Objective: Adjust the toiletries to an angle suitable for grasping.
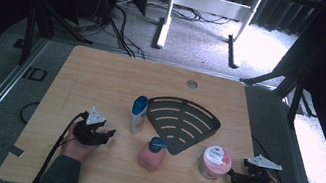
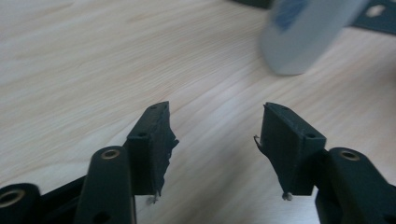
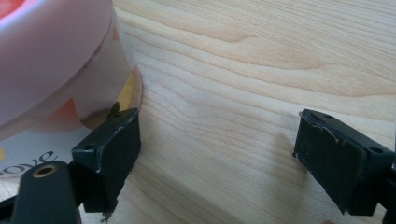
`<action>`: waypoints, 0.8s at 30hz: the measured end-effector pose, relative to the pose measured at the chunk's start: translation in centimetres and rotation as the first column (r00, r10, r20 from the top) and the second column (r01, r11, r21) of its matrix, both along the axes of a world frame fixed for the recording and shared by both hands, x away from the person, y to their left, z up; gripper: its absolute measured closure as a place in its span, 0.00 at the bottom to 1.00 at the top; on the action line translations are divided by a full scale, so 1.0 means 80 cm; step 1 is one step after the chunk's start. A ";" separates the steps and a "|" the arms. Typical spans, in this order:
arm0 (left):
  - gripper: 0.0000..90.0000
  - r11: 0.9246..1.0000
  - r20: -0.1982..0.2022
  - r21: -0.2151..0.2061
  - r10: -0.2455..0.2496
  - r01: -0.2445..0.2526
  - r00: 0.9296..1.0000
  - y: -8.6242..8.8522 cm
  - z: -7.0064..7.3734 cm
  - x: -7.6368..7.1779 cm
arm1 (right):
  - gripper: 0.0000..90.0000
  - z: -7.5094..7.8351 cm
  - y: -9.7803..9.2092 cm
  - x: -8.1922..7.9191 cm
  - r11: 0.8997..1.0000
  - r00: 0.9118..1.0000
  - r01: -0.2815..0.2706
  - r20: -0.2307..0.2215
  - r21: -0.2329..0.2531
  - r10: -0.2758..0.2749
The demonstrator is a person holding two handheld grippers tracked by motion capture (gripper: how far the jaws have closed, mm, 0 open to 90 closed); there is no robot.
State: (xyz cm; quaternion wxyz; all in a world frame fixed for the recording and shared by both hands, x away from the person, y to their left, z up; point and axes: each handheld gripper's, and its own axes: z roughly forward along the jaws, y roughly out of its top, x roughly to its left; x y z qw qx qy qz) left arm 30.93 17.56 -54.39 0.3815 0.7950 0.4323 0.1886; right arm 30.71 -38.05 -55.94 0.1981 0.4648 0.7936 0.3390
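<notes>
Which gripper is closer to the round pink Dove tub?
The right gripper. It sits just beside the Dove tub, jaws open. The left gripper is far across the table, beyond the pink pump bottle.

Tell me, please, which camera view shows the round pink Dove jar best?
The high view: the whole Dove jar shows, lid label readable, just left of the right gripper. The right gripper view shows only its blurred side beside one jaw. The left gripper view looks toward a bottle instead.
</notes>
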 end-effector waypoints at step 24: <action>1.00 0.987 0.102 0.027 -0.157 0.156 0.982 -0.058 0.041 -0.009 | 0.16 0.000 0.001 -0.001 1.000 1.000 0.010 0.000 0.000 -0.010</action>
